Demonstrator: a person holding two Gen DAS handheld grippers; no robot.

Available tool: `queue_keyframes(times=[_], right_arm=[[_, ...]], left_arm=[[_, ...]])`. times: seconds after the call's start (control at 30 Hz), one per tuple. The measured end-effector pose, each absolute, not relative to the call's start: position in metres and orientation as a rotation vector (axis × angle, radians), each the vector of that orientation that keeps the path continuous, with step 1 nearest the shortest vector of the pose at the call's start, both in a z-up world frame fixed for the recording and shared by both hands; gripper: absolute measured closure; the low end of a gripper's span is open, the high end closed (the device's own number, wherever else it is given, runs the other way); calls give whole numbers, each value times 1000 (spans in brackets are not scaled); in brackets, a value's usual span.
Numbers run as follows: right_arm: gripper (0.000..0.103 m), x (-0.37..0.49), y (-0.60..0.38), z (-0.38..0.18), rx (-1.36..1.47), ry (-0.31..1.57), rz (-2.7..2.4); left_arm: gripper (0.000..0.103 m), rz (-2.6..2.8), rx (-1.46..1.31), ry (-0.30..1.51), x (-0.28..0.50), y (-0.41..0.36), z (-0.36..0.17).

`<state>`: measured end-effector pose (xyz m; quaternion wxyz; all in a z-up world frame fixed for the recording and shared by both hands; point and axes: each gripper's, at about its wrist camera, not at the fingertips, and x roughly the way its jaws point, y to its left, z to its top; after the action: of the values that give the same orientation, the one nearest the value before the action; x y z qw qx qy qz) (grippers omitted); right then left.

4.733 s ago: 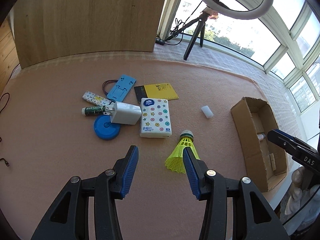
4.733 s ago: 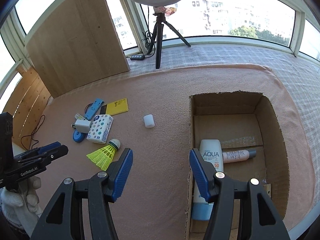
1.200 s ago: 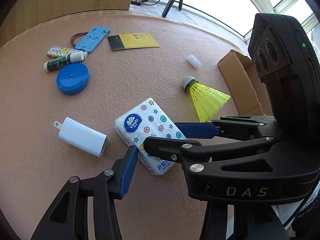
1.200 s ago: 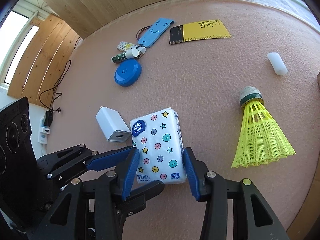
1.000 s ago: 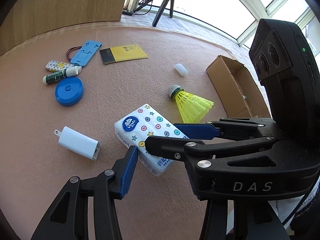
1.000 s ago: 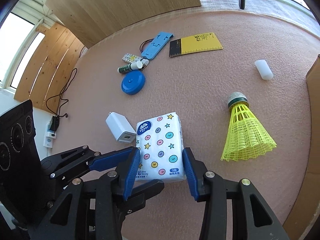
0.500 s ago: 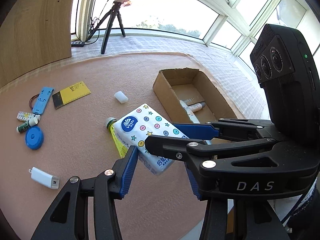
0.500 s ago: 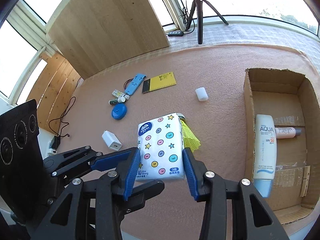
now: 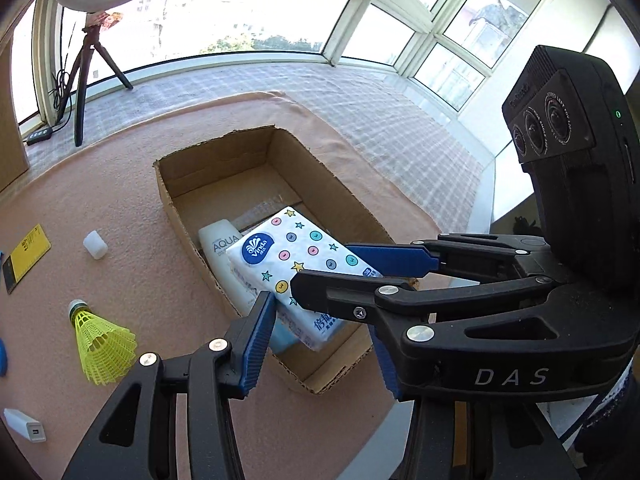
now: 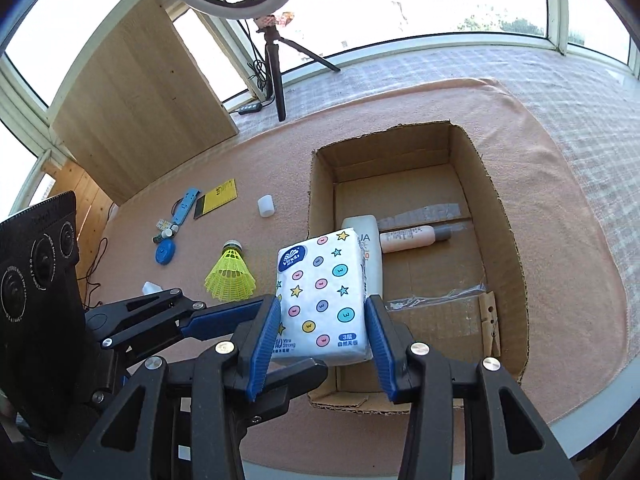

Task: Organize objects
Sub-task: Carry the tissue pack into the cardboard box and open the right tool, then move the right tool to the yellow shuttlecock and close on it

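Right wrist view: both grippers are pinching the white dotted-and-starred tissue pack [image 10: 324, 300], right gripper [image 10: 320, 332] fingers on its long sides, left gripper [image 9: 320, 320] fingers on its ends. It's hanging over the near-left corner of the open brown cardboard box [image 10: 500, 216], long axis along the box's length, above the white sunscreen tube [image 10: 366, 248]. Next is probably straight down.
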<state>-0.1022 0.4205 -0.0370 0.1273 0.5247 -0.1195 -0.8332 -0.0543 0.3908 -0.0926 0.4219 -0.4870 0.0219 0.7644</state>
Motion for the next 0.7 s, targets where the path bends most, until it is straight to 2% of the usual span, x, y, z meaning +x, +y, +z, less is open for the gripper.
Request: queue_keyframes(times=[0.33,0.43,0.7], right_arm=[[63,-100,466,-45,1559,-399,-2478],[59,-101,469,-47,1561,-405,-2489],[56,-104,461,-48,1564,-381,-2507]], left_arm=[[52,1854,-1214,119,-51,442,-100],[46,1865,-1233,125,-54,441,-104],[46,1887,-1233,104,-56,422,-103]])
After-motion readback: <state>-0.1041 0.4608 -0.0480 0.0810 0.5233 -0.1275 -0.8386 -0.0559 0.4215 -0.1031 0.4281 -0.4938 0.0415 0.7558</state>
